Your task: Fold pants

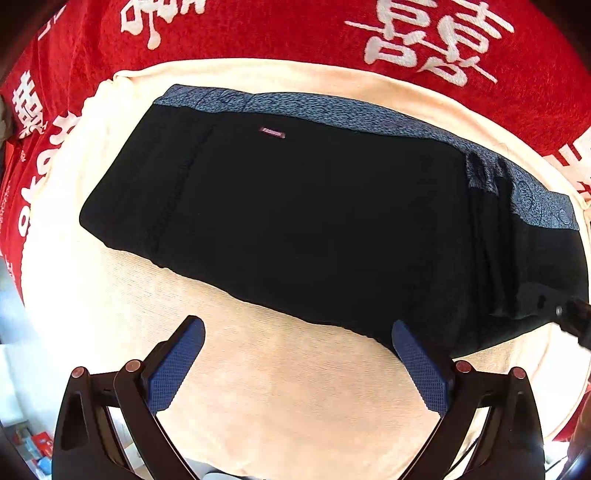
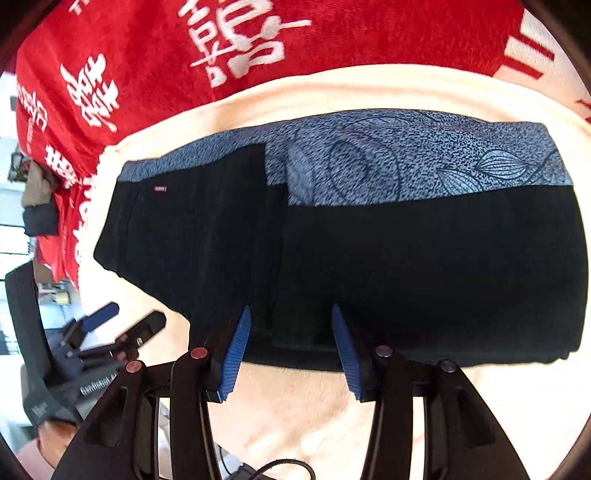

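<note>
Your black pants [image 1: 295,221] lie folded into a compact block on the cream towel [image 1: 280,398], which is spread over a red cloth with white characters [image 1: 303,33]. In the left wrist view the block fills the middle, its near edge running from about 9 o'clock down towards 4 o'clock; the blue patterned fabric [image 1: 351,114] shows as a strip along the far edge from 11 to 3 o'clock. A small pink label [image 1: 272,132] sits near 12 o'clock on the black cloth. Bare cream towel lies open from 6 to 9 o'clock, and that is your free room. Your left gripper [image 1: 297,328] points down over that bare towel just off the near edge of the pants, its jaws spread wide with nothing between them; the right-hand blue pad [image 1: 421,369] overlaps the hem in the picture, but contact cannot be told. Your right gripper [image 2: 291,314] is tilted steeply down at the near edge of the block, jaws parted about halfway, the blue pads [image 2: 236,350] standing either side of the black cloth without pinching it. The right wrist view alone shows the leaf drawing on the blue fabric [image 2: 406,162] across 12 to 2 o'clock, a stepped fold line at the centre, and the left gripper [image 2: 122,321] at 8 o'clock over the towel, with room clutter behind it. The left wrist view alone shows part of the right gripper [image 1: 569,314] at 4 o'clock, at the block's right end.
</note>
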Demonstrator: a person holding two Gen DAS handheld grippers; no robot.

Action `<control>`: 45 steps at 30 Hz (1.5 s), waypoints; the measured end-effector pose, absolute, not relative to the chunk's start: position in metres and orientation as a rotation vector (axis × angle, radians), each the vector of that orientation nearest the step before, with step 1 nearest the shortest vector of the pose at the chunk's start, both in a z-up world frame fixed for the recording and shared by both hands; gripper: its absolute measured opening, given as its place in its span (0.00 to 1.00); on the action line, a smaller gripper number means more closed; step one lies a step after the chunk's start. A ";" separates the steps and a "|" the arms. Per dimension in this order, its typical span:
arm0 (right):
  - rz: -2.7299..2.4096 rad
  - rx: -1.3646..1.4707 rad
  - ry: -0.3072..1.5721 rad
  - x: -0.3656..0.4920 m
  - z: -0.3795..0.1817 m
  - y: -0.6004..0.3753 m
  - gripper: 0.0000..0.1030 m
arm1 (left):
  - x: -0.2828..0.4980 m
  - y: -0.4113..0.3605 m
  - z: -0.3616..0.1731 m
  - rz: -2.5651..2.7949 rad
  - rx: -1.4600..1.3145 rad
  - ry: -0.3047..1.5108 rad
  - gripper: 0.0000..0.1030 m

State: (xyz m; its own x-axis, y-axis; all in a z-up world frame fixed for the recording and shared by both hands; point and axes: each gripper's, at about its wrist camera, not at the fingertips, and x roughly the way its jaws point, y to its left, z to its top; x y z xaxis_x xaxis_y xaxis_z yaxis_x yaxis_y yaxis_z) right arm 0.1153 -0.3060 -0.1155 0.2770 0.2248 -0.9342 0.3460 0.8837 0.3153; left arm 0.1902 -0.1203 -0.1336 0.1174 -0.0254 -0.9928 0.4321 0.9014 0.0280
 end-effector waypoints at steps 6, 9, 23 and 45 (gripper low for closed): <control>-0.088 0.490 1.339 0.109 -0.110 -0.280 0.59 | 0.200 -0.104 -0.137 -0.358 0.326 1.437 0.99; -0.099 0.492 1.364 0.102 -0.114 -0.267 0.61 | 0.202 -0.096 -0.136 -0.364 0.316 1.446 0.99; -0.084 0.234 1.366 0.123 -0.103 -0.221 0.76 | 0.254 -0.015 -0.148 -0.374 0.132 1.483 0.99; -0.035 0.168 1.421 0.133 -0.135 -0.223 0.87 | 0.342 0.098 -0.140 -0.453 -0.633 1.336 0.99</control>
State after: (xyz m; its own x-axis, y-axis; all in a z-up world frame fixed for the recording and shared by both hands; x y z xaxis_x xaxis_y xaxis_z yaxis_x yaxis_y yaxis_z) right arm 0.1332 -0.2232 -0.1347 0.1510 0.0762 -0.9856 0.1242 0.9877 0.0953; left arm 0.3420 0.0982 -0.1397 0.1881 -0.6379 -0.7468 -0.0518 0.7528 -0.6562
